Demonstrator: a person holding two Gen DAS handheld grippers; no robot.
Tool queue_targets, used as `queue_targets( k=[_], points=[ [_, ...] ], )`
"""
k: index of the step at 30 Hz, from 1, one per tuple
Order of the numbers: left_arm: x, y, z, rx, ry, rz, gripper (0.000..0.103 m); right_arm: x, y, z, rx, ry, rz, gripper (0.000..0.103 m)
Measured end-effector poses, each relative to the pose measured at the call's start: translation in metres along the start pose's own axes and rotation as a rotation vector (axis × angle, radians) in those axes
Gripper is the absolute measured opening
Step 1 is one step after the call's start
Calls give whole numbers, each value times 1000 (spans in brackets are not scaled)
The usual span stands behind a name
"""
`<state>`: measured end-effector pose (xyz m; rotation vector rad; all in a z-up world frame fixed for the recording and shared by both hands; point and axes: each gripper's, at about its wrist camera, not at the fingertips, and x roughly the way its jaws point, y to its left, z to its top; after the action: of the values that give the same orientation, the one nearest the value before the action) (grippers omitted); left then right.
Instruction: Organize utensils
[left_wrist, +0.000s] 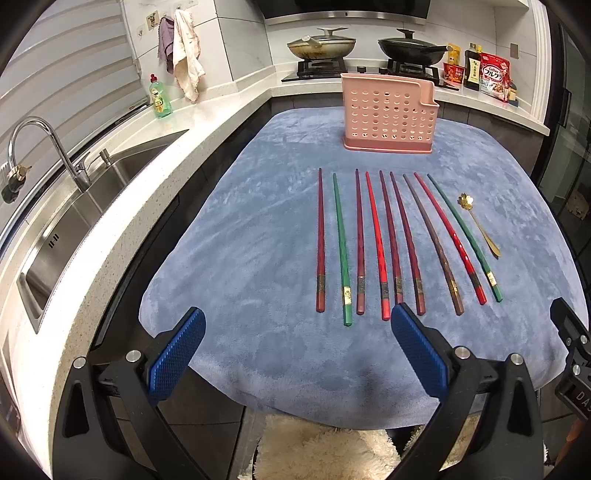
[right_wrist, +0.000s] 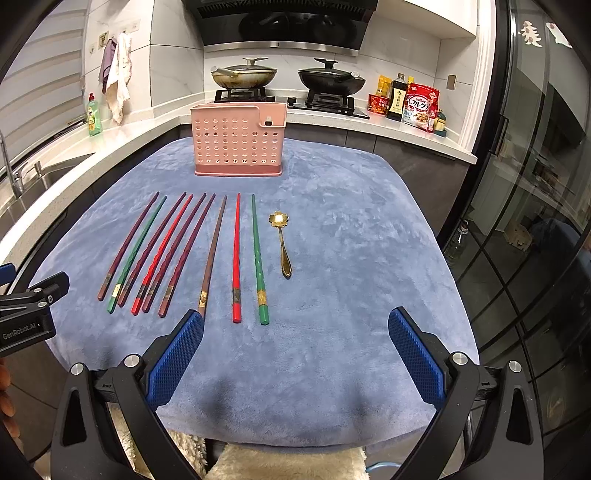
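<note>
Several chopsticks (left_wrist: 388, 240) in dark red, green, bright red and brown lie side by side on a blue cloth (left_wrist: 258, 240); they also show in the right wrist view (right_wrist: 177, 251). A small gold spoon (left_wrist: 478, 223) lies right of them, also in the right wrist view (right_wrist: 281, 242). A pink perforated utensil holder (left_wrist: 388, 112) stands upright at the cloth's far side, also in the right wrist view (right_wrist: 238, 142). My left gripper (left_wrist: 297, 317) is open and empty above the cloth's near edge. My right gripper (right_wrist: 295, 321) is open and empty there too.
A steel sink (left_wrist: 74, 221) with a tap and a green soap bottle (left_wrist: 159, 96) is on the left counter. Two lidded pans (right_wrist: 243, 75) sit on the stove behind the holder. Food packets (right_wrist: 421, 105) stand at the back right. A glass door (right_wrist: 535, 221) is on the right.
</note>
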<state>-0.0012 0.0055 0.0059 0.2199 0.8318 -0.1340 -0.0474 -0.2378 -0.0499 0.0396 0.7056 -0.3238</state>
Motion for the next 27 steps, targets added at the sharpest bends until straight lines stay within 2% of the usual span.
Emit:
queue_targets(
  k=[27],
  points=[
    [4, -2, -3, 4, 19, -7, 96, 5, 5, -2, 6, 12, -1, 96]
  ],
)
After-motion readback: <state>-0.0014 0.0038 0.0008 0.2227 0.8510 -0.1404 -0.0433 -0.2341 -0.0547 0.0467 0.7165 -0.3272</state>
